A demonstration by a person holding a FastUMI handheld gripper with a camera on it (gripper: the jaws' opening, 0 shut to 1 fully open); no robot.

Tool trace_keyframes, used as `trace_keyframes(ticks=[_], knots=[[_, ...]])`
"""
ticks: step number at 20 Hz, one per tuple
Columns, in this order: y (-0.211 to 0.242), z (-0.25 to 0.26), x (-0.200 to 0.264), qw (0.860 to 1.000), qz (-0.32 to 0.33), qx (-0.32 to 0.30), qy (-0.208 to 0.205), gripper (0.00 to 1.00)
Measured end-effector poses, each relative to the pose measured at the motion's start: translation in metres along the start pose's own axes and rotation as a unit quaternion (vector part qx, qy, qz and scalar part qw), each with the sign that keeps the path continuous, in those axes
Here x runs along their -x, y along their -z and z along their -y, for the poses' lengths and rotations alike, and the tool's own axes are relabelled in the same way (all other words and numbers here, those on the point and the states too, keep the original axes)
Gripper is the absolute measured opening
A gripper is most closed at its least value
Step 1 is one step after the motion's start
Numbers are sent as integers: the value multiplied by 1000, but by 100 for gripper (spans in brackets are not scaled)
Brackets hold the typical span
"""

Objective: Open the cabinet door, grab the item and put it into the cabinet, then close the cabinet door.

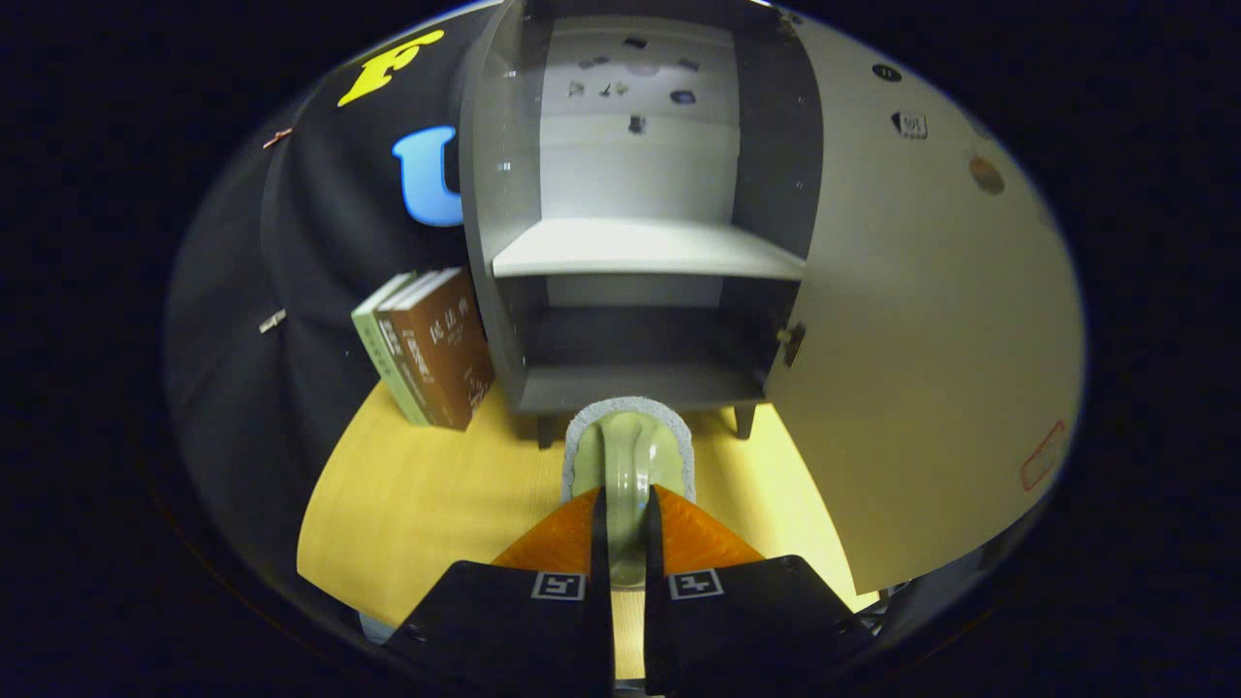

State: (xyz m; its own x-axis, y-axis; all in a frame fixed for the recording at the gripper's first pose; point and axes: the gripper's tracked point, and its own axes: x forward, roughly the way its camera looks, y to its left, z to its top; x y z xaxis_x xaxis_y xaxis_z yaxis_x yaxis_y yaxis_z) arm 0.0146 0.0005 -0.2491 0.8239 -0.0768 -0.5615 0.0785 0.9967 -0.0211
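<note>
Gripper view: the gripper point(627, 519) has its two fingers point(572, 533) drawn close together, both pressing on the glossy pale-green handle of a pale-green brush with a grey scrubbing edge point(628, 448). The handle runs back between the fingers, while the rounded head projects just ahead of the fingertips, raised above the light yellow wooden tabletop point(427, 504). Directly beyond the brush head stands the grey cabinet point(504, 242) on short dark legs. Its door point(921, 320), a large pale-grey panel hinged on the right side, is swung fully open and extends toward the camera beside the right finger. The cabinet interior is divided by a white shelf point(645, 250) into an upper and a lower compartment; the lower compartment sits level with the brush head and nothing shows on its floor. A small latch fitting point(793, 341) is visible at the inner edge of the door near the lower compartment. To the left of the cabinet, upright hardcover books point(427, 349), one brown and the others green, lean against the cabinet's side wall on the tabletop.
</note>
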Motion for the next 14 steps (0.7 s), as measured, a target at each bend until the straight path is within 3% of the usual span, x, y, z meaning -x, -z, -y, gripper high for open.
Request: trace_keyframes(ticks=[7,14], knots=[[-80,-12,2,997,72,-8,-11,16],[-189,-5,-41,989,142,19,-27,16]])
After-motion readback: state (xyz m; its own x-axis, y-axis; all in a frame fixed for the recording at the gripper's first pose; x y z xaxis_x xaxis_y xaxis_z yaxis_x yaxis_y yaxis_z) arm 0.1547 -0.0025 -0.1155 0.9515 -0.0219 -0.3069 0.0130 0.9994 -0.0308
